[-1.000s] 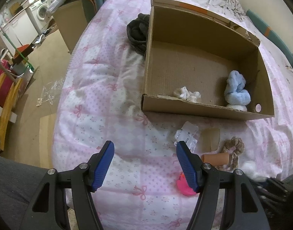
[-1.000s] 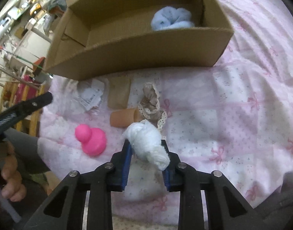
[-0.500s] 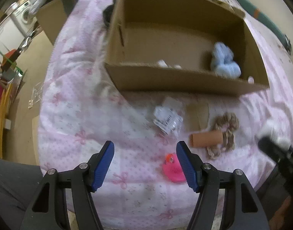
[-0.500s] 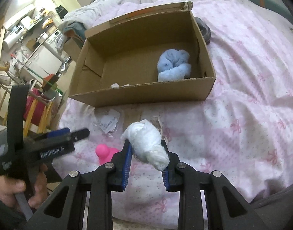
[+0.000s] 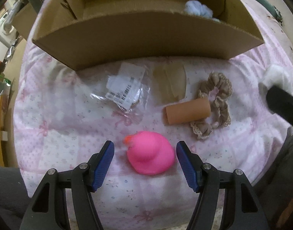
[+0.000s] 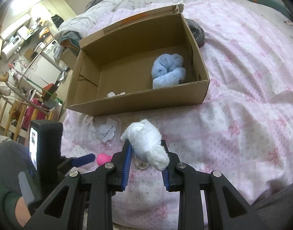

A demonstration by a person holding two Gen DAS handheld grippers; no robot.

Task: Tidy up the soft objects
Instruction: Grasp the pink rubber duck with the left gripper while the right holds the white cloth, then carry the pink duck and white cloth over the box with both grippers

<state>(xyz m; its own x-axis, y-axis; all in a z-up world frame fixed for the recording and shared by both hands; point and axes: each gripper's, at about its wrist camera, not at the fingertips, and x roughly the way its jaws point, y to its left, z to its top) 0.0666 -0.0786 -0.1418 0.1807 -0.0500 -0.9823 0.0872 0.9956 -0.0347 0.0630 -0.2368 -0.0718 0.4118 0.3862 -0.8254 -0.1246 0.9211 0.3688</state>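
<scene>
White cloth bundle (image 6: 146, 143) was clamped between the right gripper (image 6: 146, 161) blue pads, raised off the pink bedspread (image 6: 242, 115); its long axis ran diagonally, upper-left to lower-right across the jaws, knotted end poking forward-left. Cardboard box (image 6: 138, 103) sat ahead of this tool, open top, with a rolled light-blue cloth (image 6: 168, 71) in its far-right corner and a small white scrap (image 6: 115, 94) by the near wall.

Left gripper (image 5: 145, 164) was spread wide, low over the bedspread, pads either side of the pink rubber duck (image 5: 150, 153) without touching it; orange beak pointed up-left. Ahead of it: clear plastic packet (image 5: 125, 88) with a barcode label, text unreadable; beige flat piece (image 5: 170, 82); tan roll (image 5: 187, 111) lying sideways, long axis left-right, touching a beige lace scrunchie (image 5: 215, 103) to its right. Box near wall filled the view beyond.

Left-hand tool's body carried a small lit screen (image 6: 33, 145), content unreadable.
</scene>
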